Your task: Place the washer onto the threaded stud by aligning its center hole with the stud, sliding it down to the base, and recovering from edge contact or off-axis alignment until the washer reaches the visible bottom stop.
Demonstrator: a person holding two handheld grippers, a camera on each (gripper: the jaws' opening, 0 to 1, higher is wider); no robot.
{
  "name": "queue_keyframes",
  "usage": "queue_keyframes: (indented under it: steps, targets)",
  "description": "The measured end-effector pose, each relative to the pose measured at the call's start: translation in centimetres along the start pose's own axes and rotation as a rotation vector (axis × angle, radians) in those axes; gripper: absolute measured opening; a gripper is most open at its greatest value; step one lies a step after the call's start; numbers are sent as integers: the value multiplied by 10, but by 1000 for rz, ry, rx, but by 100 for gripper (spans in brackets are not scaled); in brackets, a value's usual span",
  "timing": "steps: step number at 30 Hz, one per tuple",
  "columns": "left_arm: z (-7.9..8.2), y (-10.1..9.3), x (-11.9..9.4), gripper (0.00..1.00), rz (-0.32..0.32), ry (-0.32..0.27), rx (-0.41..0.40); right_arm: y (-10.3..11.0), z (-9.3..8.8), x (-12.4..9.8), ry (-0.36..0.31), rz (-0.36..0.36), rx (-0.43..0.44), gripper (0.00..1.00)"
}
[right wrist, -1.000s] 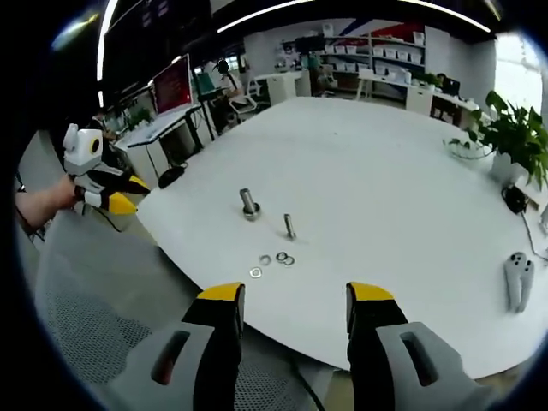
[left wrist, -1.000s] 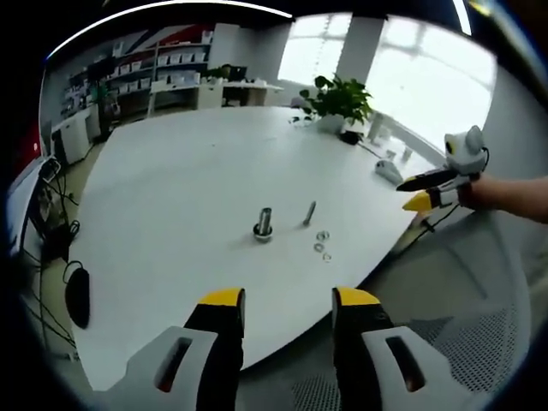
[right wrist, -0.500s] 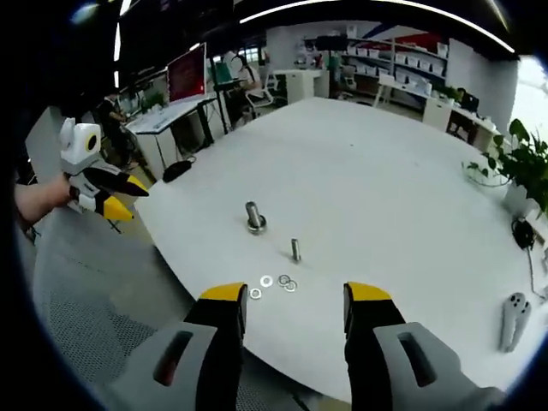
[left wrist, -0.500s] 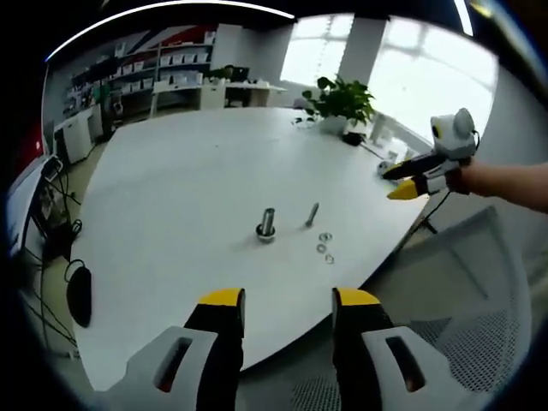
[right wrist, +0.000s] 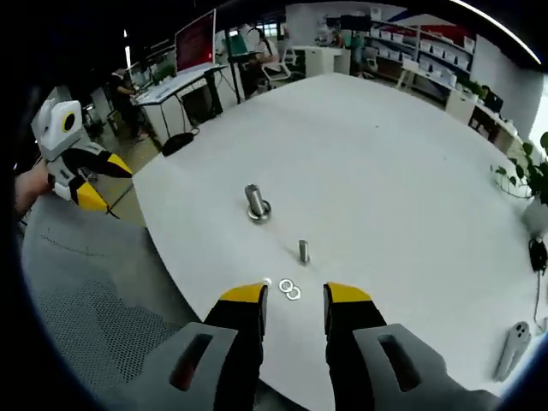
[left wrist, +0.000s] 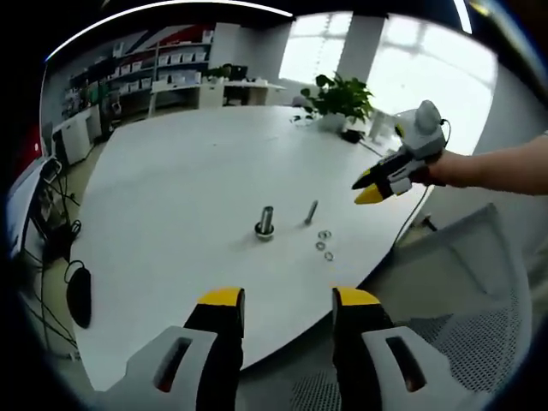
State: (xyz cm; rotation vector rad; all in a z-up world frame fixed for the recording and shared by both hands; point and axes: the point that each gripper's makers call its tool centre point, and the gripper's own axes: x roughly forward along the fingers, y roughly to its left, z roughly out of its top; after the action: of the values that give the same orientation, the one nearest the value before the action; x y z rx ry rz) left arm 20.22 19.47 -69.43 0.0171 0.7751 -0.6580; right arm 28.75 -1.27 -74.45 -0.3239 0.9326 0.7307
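So far nothing of the placing is done. The washers [right wrist: 288, 289] lie flat on the white bench [right wrist: 411, 171], a small cluster near its rim; in the left gripper view I count three [left wrist: 323, 246], strung out in a short line. None is on a stud.

Two upright pieces stand on the bench beyond them. The thicker one [right wrist: 254, 202] sits on a wider base and I judge it to be the threaded stud with its bottom stop; the left gripper view shows it [left wrist: 265, 223] bare, with no washer on it. The thinner bolt [right wrist: 302, 250] stands just beside the washers, between them and the thick stud.

My right claw [right wrist: 293, 300] hangs just over the washers with its yellow tips part-closed, a narrow gap between them and nothing pinched; one washer peeps out by the left tip. Seen from the left, it [left wrist: 366, 188] is in the air above the bench, well short of touching.

My left claw [left wrist: 288, 304] is spread and empty, held back off the bench edge.

All remains: pick one washer, carry it to the stud, centre its hole, slide it down to the base.
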Motion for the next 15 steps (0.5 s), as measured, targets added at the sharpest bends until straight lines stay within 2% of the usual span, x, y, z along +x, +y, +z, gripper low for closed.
queue_keyframes:
  steps: [3,6,11,15]
  targets:
    - [-1,1,0,39,-1,4,-6,2,-10,14,64,-5,-75,25]
    - [-1,1,1,39,0,8,-12,5,-21,28,109,20,-61,23]
    - [-3,3,0,39,12,12,-7,7,-43,53,206,43,-148,22]
    - [-2,5,0,39,20,8,-14,2,-46,66,231,40,-173,20]
